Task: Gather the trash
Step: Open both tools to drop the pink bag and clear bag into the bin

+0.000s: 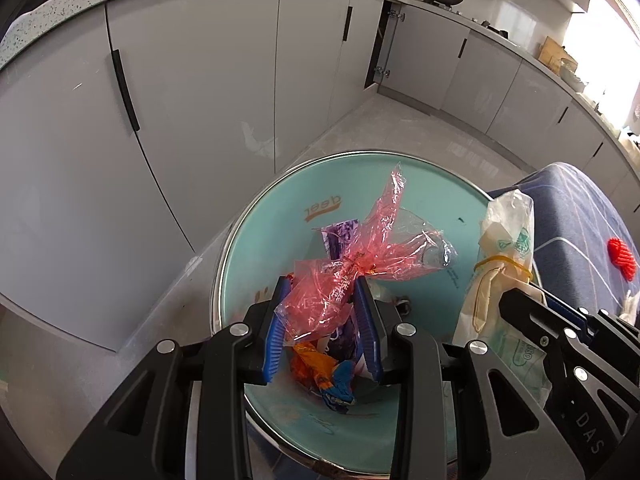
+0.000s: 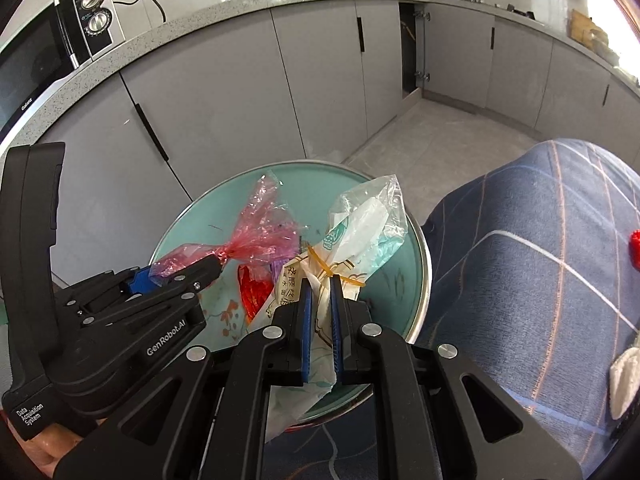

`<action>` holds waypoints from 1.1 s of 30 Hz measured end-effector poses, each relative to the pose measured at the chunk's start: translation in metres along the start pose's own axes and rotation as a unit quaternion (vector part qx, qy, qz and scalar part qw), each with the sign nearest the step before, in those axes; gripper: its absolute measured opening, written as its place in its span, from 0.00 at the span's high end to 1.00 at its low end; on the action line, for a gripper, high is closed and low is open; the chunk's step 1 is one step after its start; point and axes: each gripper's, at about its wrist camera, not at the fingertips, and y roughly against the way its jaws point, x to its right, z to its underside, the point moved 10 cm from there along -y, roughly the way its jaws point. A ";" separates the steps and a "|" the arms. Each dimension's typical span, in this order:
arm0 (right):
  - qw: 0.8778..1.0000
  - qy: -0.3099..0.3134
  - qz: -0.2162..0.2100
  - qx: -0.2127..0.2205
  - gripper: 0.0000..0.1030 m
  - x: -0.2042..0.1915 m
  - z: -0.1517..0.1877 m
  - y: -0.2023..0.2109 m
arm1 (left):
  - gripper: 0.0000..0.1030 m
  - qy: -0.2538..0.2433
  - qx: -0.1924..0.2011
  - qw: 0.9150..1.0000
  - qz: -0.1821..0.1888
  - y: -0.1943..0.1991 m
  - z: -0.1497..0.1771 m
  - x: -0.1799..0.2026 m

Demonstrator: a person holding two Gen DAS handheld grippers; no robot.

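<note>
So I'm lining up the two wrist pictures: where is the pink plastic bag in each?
Left wrist view: the pink plastic bag sits centre, pinched in the left gripper.
Right wrist view: the bag is left of centre, beside the white bag.
Shared landmark: the round teal tray beneath both.

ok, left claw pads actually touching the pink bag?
Touching. The left wrist view shows the left claw with both blue pads pressed against the pink cellophane bag, which is pinched between them above the teal tray.
</note>
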 end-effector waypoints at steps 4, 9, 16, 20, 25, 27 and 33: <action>1.000 -0.002 -0.012 -0.008 0.89 -0.001 0.001 -0.006 | 0.68 0.002 -0.005 1.000 -0.005 -0.005 0.002 -0.002; 0.999 -0.008 -0.030 -0.008 0.72 -0.002 0.000 -0.004 | 0.67 0.002 -0.005 1.000 -0.007 -0.004 0.005 -0.002; 0.999 -0.028 -0.010 0.040 0.68 0.011 -0.006 0.027 | 0.60 0.002 0.001 1.000 -0.011 0.003 0.008 -0.005; 0.996 -0.050 0.019 0.067 0.68 0.024 -0.005 0.049 | 0.44 -0.001 0.013 1.000 -0.022 0.012 0.008 -0.005; 0.991 -0.058 0.049 0.111 0.65 0.032 -0.001 0.077 | 0.21 -0.007 0.052 0.998 -0.027 0.038 0.002 0.001; 0.989 -0.068 0.051 0.119 0.51 0.037 0.002 0.086 | 0.15 -0.010 0.065 0.997 -0.030 0.049 -0.001 0.004; 0.985 -0.089 0.061 0.131 0.44 0.048 0.010 0.107 | 0.11 -0.021 0.081 0.996 -0.044 0.067 -0.001 0.009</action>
